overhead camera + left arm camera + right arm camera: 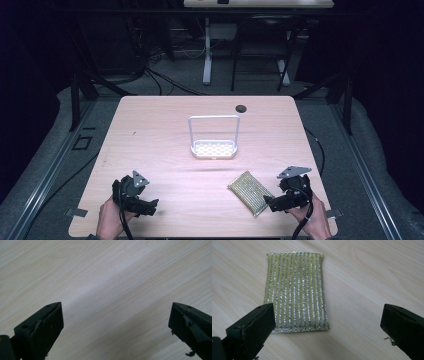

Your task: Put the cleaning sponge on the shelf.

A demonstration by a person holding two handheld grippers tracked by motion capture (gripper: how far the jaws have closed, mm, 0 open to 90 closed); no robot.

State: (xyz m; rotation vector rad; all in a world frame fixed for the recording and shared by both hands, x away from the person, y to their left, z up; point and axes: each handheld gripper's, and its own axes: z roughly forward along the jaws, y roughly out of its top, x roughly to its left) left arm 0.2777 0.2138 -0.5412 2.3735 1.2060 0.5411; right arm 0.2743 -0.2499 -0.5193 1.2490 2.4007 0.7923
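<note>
Just before right gripper [270,202], sponge [249,192]

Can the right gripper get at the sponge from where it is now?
Probably yes. The right gripper is open and sits right beside the sponge, which lies flat on the table just ahead of its jaws with nothing between them.

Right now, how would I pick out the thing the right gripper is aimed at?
Start at the pale wooden table and go to its near right corner, where the right gripper sits with jaws open. Just ahead lies a flat rectangular scouring pad, yellow with glittery silver ribbing. The white handled rack mid-table is rigid and upright; the pad is soft and sparkly.
</note>
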